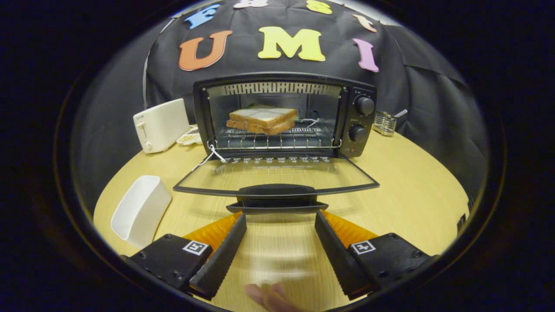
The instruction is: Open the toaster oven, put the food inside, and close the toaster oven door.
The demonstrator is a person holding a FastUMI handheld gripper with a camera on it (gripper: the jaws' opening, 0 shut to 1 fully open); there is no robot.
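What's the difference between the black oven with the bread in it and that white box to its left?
The toaster oven is black with a fold-down door, lying open just ahead of the open tongs; the white toaster has no front door. The oven shows two knobs on its right panel; the toaster shows a side lever. The oven holds sliced bread on its rack; nothing pokes from the toaster. Both sit on the wooden table.

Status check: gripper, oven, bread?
Gripper open, just short of door handle. Oven door down, bread on rack. Nothing blocking the door.
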